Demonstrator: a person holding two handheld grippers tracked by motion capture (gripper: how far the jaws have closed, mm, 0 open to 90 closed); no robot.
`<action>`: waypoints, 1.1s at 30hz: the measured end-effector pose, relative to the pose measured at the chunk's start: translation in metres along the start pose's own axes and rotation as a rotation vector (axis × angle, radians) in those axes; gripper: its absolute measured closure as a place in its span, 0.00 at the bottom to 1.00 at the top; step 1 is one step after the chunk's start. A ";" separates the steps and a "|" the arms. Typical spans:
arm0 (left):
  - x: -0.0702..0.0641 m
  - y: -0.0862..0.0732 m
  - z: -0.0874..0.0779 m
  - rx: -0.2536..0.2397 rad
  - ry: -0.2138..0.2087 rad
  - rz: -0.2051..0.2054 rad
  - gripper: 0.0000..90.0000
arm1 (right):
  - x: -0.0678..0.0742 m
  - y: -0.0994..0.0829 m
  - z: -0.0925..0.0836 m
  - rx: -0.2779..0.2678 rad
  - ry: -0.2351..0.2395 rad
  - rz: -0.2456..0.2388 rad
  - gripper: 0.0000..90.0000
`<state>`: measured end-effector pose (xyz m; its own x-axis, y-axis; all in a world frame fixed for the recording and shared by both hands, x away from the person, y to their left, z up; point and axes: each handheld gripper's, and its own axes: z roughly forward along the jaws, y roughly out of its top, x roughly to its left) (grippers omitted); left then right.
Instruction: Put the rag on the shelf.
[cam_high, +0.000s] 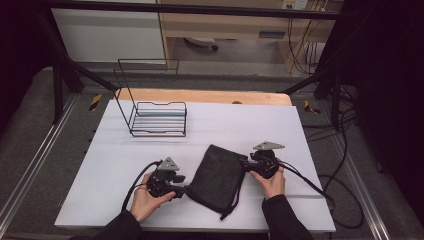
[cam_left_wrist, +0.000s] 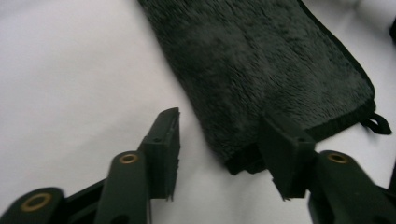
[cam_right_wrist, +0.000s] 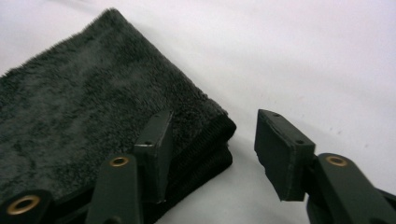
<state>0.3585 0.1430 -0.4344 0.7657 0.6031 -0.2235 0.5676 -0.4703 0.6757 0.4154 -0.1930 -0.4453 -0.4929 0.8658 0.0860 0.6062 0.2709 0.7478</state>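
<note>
Near the tabletop's front edge, your left hand holds the left gripper at the near left corner of a folded black plush towel. In the left gripper view its fingers stand wide open: one over bare white tabletop, the other over the towel's hemmed corner, gripping nothing. Your right hand holds the right gripper at the towel's far right corner. In the right gripper view its fingers are also spread wide, one over the folded pile edge, the other above the white surface, with nothing clamped. The towel lies flat and slanted, just in from the front edge. Towards the far left corner stands an empty black wire rack.
</note>
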 end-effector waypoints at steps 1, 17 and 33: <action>-0.001 -0.001 0.002 0.006 -0.010 -0.011 0.58 | -0.001 -0.001 0.001 0.001 0.004 0.005 0.55; -0.013 -0.004 0.011 0.059 -0.036 -0.034 0.83 | -0.002 -0.004 0.006 0.029 0.079 0.057 0.80; -0.034 -0.021 -0.010 0.054 -0.010 -0.015 0.91 | 0.019 0.020 0.019 -0.001 0.141 -0.043 0.89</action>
<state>0.3175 0.1387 -0.4338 0.7600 0.6039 -0.2403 0.5941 -0.4953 0.6339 0.4299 -0.1629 -0.4412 -0.6009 0.7859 0.1457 0.5825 0.3058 0.7531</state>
